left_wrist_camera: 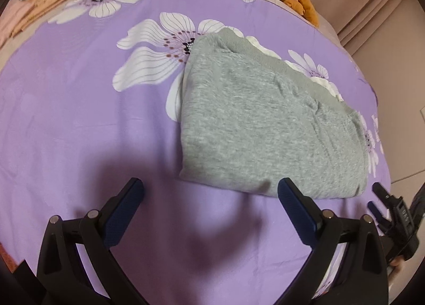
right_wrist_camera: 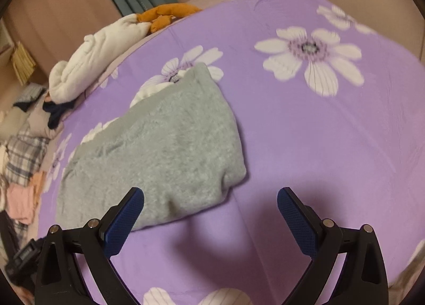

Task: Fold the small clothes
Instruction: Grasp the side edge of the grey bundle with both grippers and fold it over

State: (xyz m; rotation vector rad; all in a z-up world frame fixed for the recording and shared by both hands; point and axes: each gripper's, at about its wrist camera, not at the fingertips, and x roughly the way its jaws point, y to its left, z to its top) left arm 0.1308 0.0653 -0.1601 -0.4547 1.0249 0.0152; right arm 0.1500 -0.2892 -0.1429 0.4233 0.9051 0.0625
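Both claws stand wide open with nothing between their blue pads. The left claw (left_wrist_camera: 211, 189) hangs over bare purple sheet, and its right-hand pad sits at the near edge of the folded grey garment (left_wrist_camera: 265, 129), which spreads ahead and to the right of it. From the right claw (right_wrist_camera: 210, 198) the same grey garment (right_wrist_camera: 159, 151) lies ahead and to the left, the left-hand pad overlapping its near hem, though I cannot tell whether either pad touches cloth. So the bundle lies between the two claws, roughly equally near each, with its near edge closest. Its long axis runs from that near edge away toward the ribbed band at the far side, slanting a little across each view. A sliver of white cloth (left_wrist_camera: 268, 48) shows past the band. The flowered bed sheet (left_wrist_camera: 79, 108) carries it all. At the right rim of the left view the other claw's body shows some small pale characters, too blurred to read; no brand or label shows on the garment
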